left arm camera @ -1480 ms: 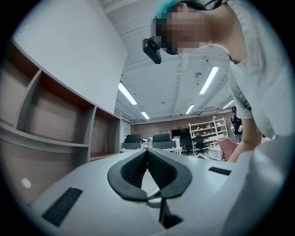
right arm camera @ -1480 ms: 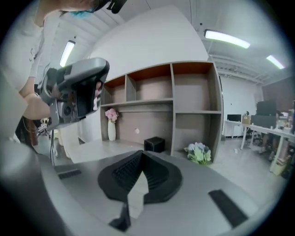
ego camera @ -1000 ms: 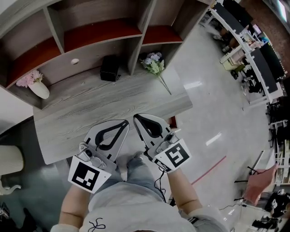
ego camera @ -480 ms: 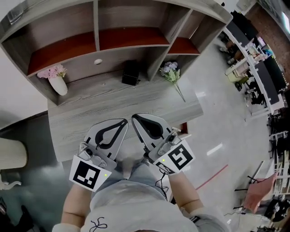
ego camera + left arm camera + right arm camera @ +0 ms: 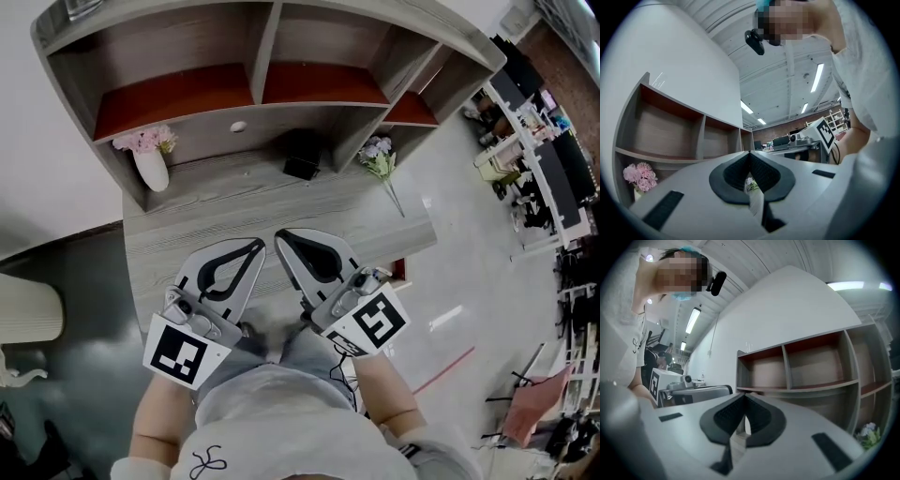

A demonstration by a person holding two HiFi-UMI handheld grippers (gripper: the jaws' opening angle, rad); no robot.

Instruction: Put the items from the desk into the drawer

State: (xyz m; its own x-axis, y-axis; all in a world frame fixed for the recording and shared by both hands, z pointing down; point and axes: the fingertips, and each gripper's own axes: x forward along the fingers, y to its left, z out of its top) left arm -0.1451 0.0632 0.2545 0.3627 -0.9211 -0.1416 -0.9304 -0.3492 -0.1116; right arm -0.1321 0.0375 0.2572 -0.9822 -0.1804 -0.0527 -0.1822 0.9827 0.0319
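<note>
Both tools hang low over the near edge of the grey wood-grain surface [image 5: 187, 239], in the lower middle of the head view. The left tool [image 5: 259, 244] and the right tool [image 5: 279, 234] sit just beside each other, tips angled inward. In the left gripper view the left tool [image 5: 750, 153] has its dark ribbed pads pressed together at the tip, with nothing caught between them. It is the same in the right gripper view: the right tool [image 5: 743, 394] is closed up tip to tip and carries nothing.

The task's things all lie at the far side of the surface, well apart from both tools. A small black box [image 5: 302, 167] rests at upper centre, right against the foot of the grey shelf unit with red-brown boards [image 5: 187, 94]. To its right lies a loose flower sprig with pale purple blooms [image 5: 380, 159], its stem trailing toward the surface's right edge. At upper left a white vase of pink flowers [image 5: 150, 169] stands upright. Between vase and box, the grey drawer front with a small round knob [image 5: 211, 129] sits closed under the shelves.
</note>
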